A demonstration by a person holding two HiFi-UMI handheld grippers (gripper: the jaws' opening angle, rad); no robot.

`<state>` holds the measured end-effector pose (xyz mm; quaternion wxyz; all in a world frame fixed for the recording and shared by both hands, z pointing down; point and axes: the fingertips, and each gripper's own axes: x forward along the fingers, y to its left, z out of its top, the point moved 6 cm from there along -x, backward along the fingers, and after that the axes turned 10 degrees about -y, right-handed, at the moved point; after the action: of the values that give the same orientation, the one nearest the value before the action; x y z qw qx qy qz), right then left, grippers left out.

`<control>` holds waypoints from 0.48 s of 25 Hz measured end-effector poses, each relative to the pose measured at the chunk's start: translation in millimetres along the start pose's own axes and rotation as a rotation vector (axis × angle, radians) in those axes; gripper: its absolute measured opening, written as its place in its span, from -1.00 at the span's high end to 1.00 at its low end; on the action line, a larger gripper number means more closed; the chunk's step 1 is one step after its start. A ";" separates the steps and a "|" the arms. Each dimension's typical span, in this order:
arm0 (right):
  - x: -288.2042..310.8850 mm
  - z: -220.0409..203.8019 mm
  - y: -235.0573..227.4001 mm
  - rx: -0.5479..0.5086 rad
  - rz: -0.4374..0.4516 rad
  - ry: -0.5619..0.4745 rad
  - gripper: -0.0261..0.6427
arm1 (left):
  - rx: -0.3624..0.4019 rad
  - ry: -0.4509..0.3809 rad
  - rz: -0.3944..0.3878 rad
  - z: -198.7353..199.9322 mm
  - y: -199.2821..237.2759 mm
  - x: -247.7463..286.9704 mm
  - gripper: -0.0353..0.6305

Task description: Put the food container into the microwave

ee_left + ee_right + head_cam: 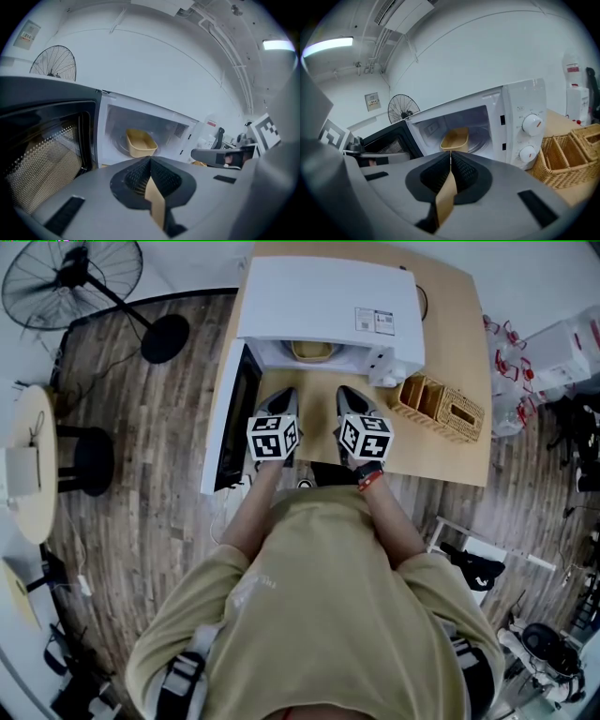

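Right tool (450, 153) shut; food container (456, 139) lies lengthwise inside microwave (520, 105).

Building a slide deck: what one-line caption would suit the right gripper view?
The food container rests inside the open microwave, with the right gripper shut and empty before it.

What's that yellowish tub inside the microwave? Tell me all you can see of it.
The tub is tan, rectangular with rounded corners, open-topped, seemingly plastic. It stands upright inside the microwave, whose door is open, on the round glass plate. Its contents can't be seen. Nothing else touches it.
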<state>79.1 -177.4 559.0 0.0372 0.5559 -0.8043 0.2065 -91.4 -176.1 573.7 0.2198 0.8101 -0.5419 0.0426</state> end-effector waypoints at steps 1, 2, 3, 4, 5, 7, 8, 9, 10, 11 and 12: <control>0.8 -0.7 0.4 0.000 0.002 0.002 0.83 | 0.002 0.001 0.004 -0.4 1.2 0.1 0.83; 1.8 -1.2 0.7 -0.001 0.005 0.003 0.83 | 0.003 0.001 0.008 -0.6 2.5 0.3 0.83; 2.8 -1.6 1.0 -0.003 0.008 0.006 0.84 | 0.003 0.003 0.012 -0.8 3.6 0.8 0.83; 3.7 -2.0 1.0 -0.005 0.010 0.008 0.83 | 0.003 0.004 0.015 -1.2 4.4 1.7 0.83; 4.4 -2.4 0.7 -0.007 0.012 0.011 0.83 | 0.004 0.007 0.017 -1.6 4.6 3.1 0.83; 6.2 -3.0 -0.7 -0.010 0.015 0.018 0.83 | 0.008 0.015 0.016 -2.4 3.6 7.6 0.83; 7.4 -3.4 -1.7 -0.013 0.016 0.021 0.84 | 0.011 0.022 0.013 -2.9 2.4 10.7 0.83; 8.8 -3.8 -2.8 -0.015 0.018 0.026 0.84 | 0.014 0.030 0.009 -3.6 1.1 14.4 0.83; 10.4 -4.3 -4.1 -0.019 0.020 0.032 0.84 | 0.018 0.041 0.005 -4.8 -0.2 18.3 0.83; 12.2 -5.0 -5.3 -0.022 0.024 0.039 0.84 | 0.023 0.057 0.002 -6.8 -1.4 22.5 0.83; 14.3 -5.9 -6.5 -0.026 0.028 0.047 0.84 | 0.028 0.081 -0.001 -10.2 -2.2 26.9 0.83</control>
<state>78.6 -189.7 570.4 0.0604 0.5392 -0.8135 0.2094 -76.7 -194.5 590.4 0.2300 0.8110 -0.5315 0.0828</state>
